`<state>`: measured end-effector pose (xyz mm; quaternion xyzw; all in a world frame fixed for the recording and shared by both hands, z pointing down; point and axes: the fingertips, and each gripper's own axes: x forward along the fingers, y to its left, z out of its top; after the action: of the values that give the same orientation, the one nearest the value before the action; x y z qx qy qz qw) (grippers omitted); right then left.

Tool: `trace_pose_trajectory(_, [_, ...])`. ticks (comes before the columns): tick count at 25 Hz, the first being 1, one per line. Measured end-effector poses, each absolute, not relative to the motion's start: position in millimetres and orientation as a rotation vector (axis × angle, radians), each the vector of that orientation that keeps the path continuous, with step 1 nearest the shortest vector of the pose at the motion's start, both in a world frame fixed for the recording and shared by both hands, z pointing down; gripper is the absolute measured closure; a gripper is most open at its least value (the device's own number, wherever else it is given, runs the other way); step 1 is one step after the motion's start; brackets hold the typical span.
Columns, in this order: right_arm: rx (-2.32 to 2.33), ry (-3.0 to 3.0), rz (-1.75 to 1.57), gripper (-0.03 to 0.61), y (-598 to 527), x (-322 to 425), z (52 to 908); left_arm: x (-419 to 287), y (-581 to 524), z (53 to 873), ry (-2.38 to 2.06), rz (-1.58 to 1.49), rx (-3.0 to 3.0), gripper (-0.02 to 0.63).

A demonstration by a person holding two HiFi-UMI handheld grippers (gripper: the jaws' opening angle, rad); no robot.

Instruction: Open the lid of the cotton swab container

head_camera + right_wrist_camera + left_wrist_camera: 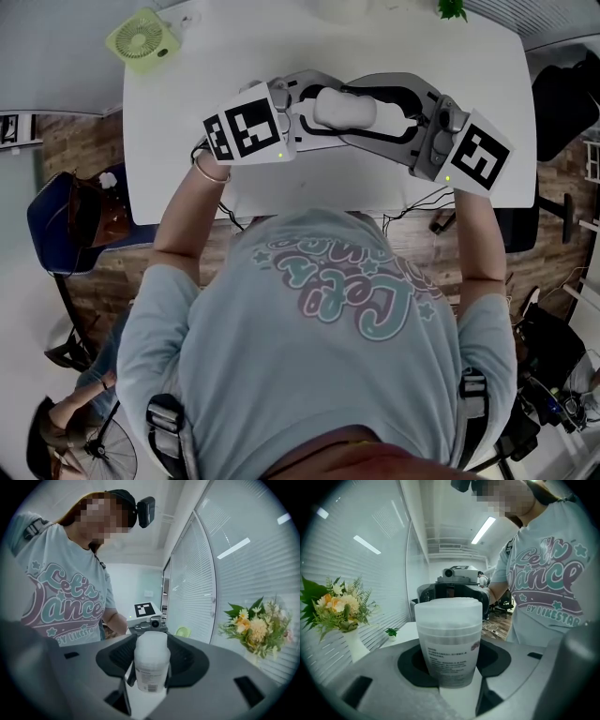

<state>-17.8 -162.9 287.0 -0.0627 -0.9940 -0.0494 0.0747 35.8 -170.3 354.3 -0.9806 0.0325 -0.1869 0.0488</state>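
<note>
The cotton swab container [344, 106] is a frosted white tub with its lid on, standing upright over the white table [178, 141]. In the left gripper view the container [449, 639] fills the middle, label facing the camera, lid on top. It appears smaller in the right gripper view, where the container [151, 660] stands between the dark pads. My two grippers face each other across it. My left gripper [317, 109] [450, 679] comes from the left and its jaws close on the tub's sides. My right gripper [398, 114] [151, 679] comes from the right and also clasps it.
A small green fan [142, 39] stands at the table's far left corner. A little potted plant [452, 9] sits at the far edge. A vase of flowers [340, 606] [255, 625] stands by the blinds. A chair with a bag [80, 220] is left of the table.
</note>
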Motion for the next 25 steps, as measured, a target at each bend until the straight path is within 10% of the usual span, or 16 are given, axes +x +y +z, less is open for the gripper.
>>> trace_pose_trajectory(25, [-0.227, -2.918, -0.001, 0.373, -164.0, -19.5, 285.0, 35.2, -168.9, 350.3, 0.064, -0.563, -3.044, 0.414])
